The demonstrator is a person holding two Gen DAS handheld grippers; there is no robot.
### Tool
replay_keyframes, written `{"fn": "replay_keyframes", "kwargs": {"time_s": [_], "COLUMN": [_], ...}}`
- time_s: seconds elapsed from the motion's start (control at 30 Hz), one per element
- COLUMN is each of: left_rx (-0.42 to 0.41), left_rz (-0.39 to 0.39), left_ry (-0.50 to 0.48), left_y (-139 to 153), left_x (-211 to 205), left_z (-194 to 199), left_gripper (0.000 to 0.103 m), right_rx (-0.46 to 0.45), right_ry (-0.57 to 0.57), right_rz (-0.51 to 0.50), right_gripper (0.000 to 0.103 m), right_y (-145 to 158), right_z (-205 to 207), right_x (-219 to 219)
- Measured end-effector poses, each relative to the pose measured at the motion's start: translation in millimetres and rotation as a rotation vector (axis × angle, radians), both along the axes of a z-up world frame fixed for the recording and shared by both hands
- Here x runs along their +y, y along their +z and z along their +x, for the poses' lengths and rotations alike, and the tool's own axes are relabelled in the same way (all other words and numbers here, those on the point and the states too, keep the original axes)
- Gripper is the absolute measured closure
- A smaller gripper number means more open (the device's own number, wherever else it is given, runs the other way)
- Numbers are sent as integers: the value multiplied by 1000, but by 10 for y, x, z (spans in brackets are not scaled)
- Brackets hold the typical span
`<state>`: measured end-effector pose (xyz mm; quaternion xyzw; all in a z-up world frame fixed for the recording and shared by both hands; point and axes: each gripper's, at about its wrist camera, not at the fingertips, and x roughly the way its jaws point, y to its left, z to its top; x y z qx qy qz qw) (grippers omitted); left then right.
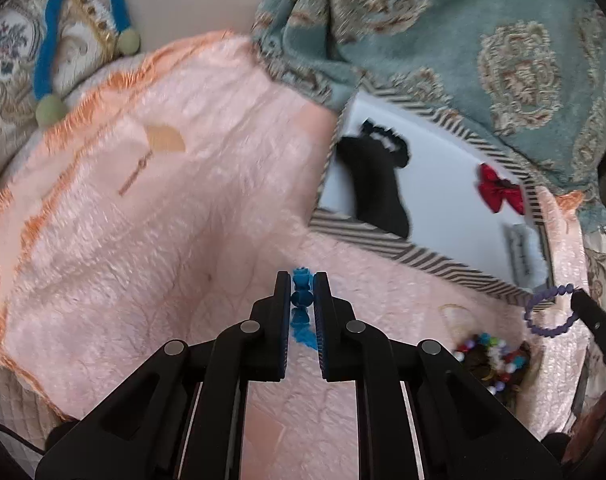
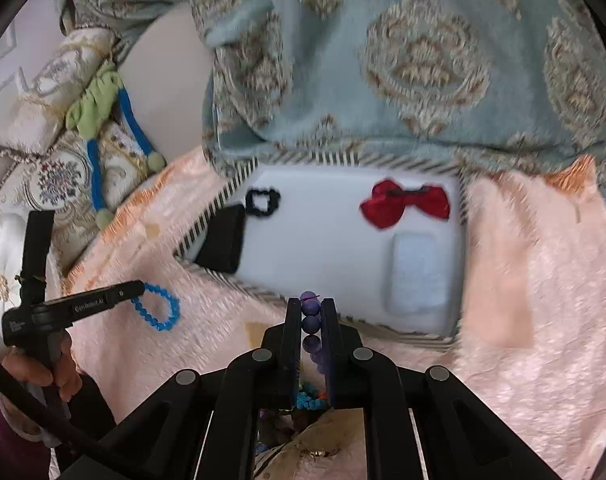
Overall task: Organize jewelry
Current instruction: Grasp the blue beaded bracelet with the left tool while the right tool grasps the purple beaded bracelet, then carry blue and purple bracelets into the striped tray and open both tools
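Peach quilted bedding spreads beneath us, with a blue-green damask blanket beyond. Our left gripper (image 1: 303, 292) is clenched on a blue beaded bracelet (image 2: 159, 308), which dangles free below its fingers. Our right gripper (image 2: 311, 312) pinches a purple beaded bracelet (image 2: 311, 322). Ahead of the right fingers lies a white tray (image 2: 323, 248) holding a red bow (image 2: 407, 202) and a black scrunchie (image 2: 262, 201). More beads (image 1: 491, 354) sit heaped near the right gripper. Round beads could roll from either grip and drop onto the bedding short of the tray.
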<state>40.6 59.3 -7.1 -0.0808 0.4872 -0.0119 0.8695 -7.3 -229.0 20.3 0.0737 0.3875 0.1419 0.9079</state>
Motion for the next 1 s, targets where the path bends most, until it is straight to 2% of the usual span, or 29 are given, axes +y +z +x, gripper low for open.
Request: {"fn": "replay_keyframes", "kwargs": {"time_s": [0.2,0.37,0.67,1.0], "left_rx": [-57,-96,-139,-153], "left_rz": [-5,3,69,131], "left_ry": [-51,-87,-158,-205], "left_y": [315,514,688,641], "left_x": [-144,-289,-661,-987], "left_z": [-87,-117,41,348], "left_gripper": [93,93,93,93], "right_rx": [-62,-82,-68,-33], "right_ry": [-36,-62,-88,-46], "right_rz": [31,22,26,38], "right_gripper": [95,95,95,95], "right_y": [337,469,460,323], "right_z": [-113,-128,15,325], "right_x": [-188,-301,-423,-235]}}
